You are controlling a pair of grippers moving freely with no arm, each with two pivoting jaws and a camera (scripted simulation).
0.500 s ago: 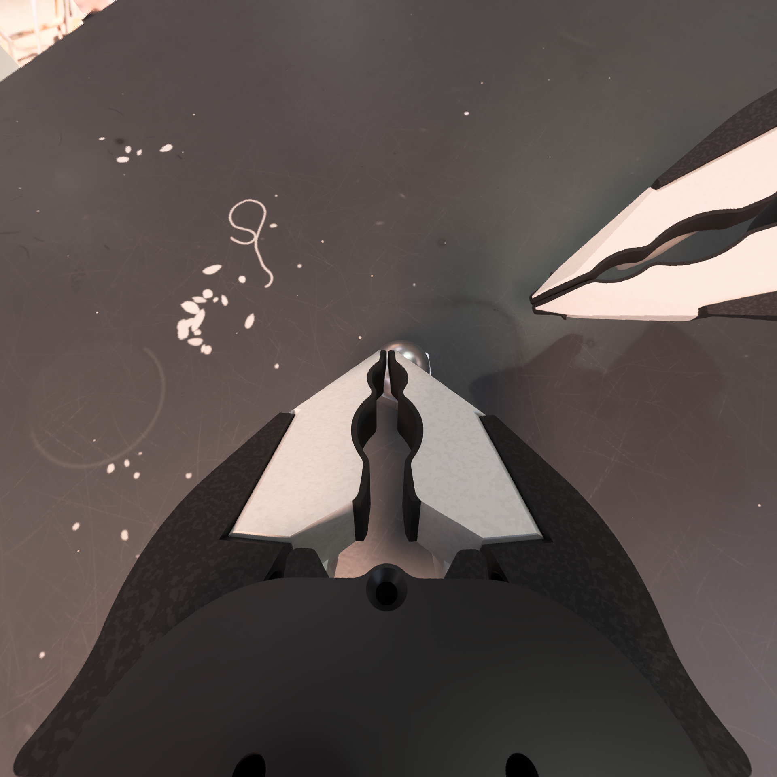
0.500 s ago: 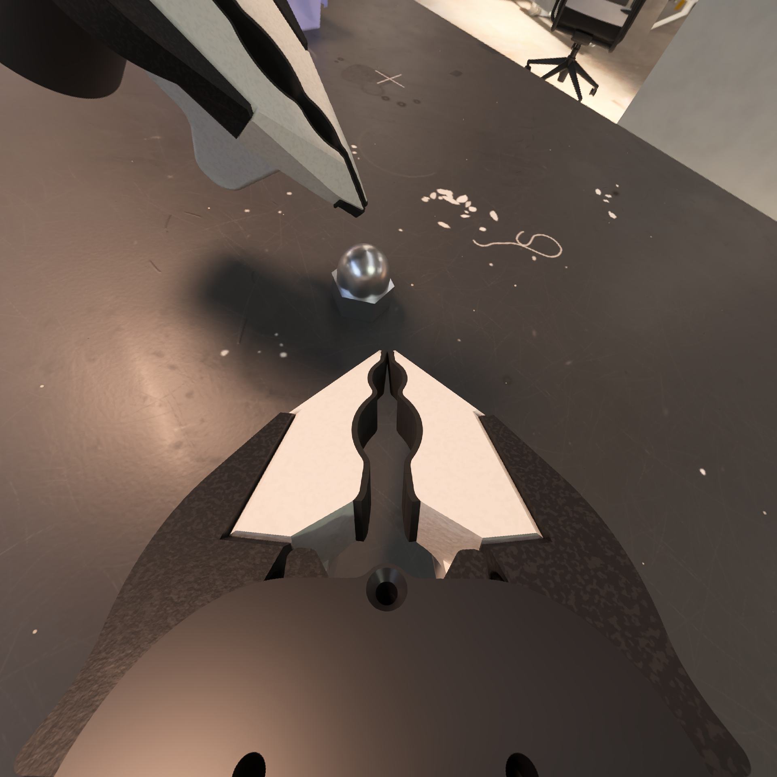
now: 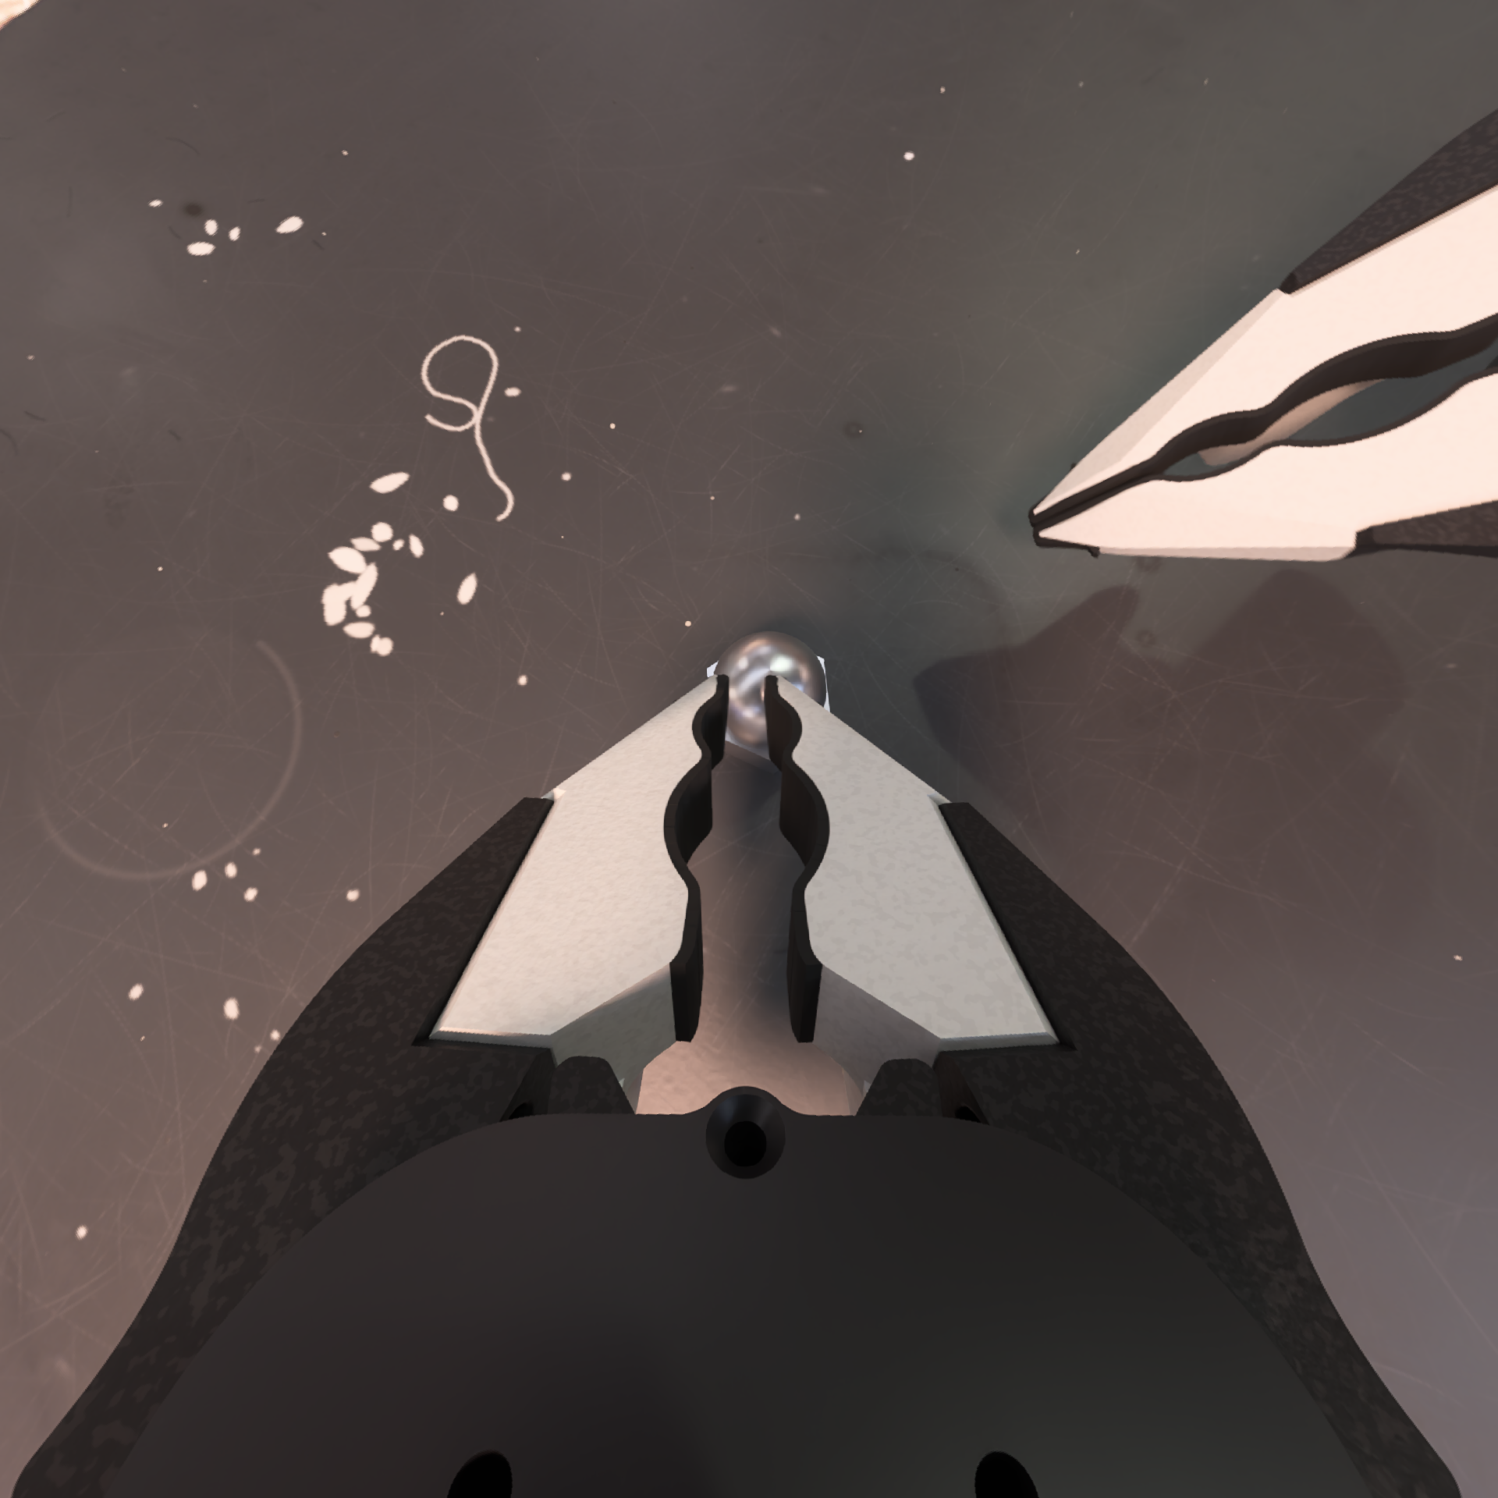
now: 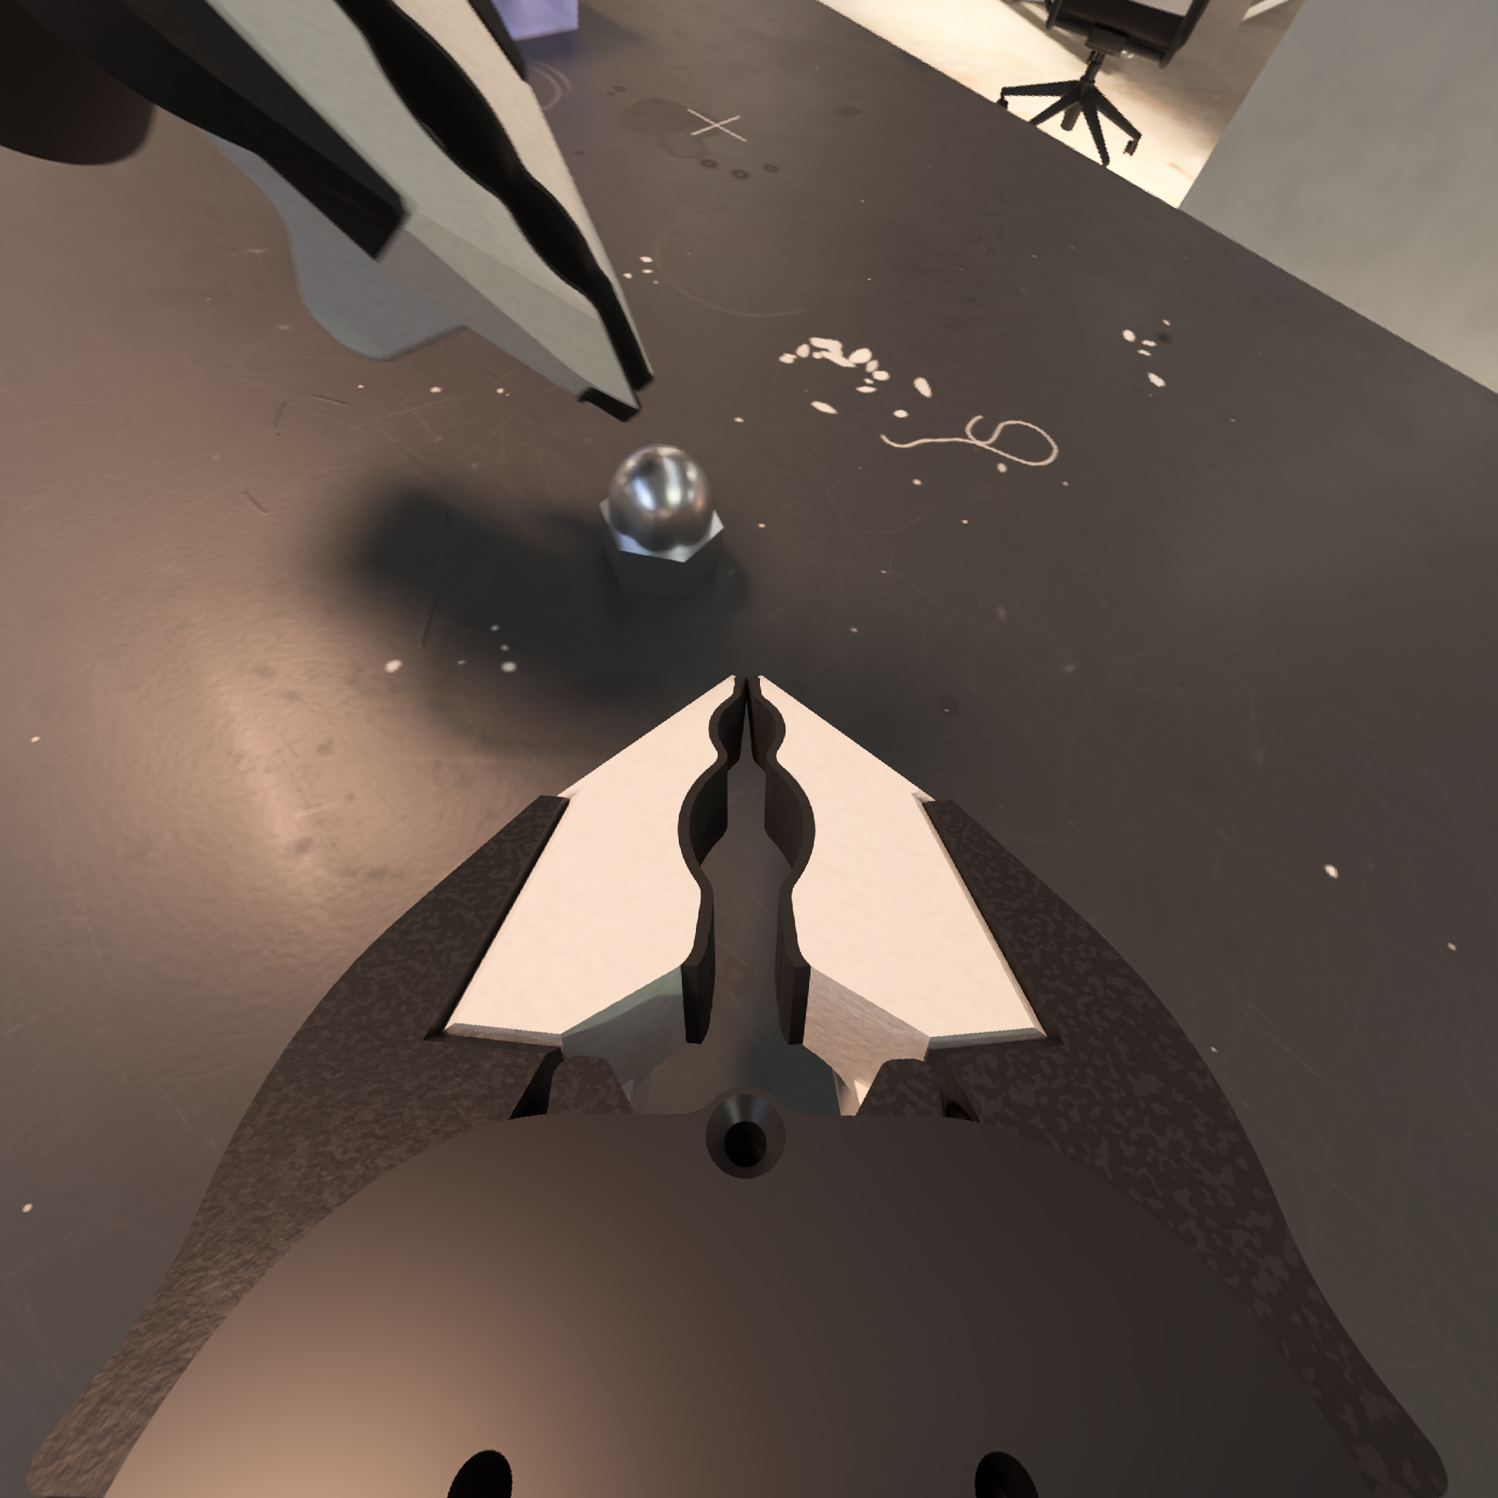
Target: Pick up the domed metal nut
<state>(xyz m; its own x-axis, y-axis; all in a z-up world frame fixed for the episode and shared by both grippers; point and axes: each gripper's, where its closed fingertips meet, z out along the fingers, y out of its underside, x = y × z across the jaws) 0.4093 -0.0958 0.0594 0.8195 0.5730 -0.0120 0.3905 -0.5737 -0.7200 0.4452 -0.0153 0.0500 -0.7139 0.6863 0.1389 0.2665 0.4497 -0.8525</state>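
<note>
In the left wrist view, the left gripper [image 3: 746, 689] fills the near ground, its black shells carrying pale finger plates with wavy dark pads. Its tips stand a little apart, a narrow gap between them, and nothing is caught in that gap. Through and just past the gap shows the domed metal nut [image 3: 768, 666], its polished cap peeping over the fingertips. From the right wrist view this gripper [image 4: 620, 405] hangs above the nut and a little to the far left of it, clear of it, not touching.

In the right wrist view, the right gripper [image 4: 747, 685] is nearest, its tips pressed together so only a hairline seam shows between the pads; it holds nothing. In the left wrist view it [image 3: 1037, 519] comes in from the right edge, pointed leftward, well apart from the nut.

Beyond the right gripper's tips, the nut [image 4: 661, 515] sits upright on the dark table [image 4: 1135, 729]. It has a smooth, mirror-bright rounded cap above a duller grey six-sided base with flat faces. A soft dark shadow [image 4: 454, 559] spreads from it to the left.

Farther off, white flecks [image 4: 843, 377] and a thin white curled scribble [image 4: 989, 442] mark the scratched tabletop. At the far top right, past the table's edge, stands an office chair [image 4: 1086, 89] on a pale floor.
</note>
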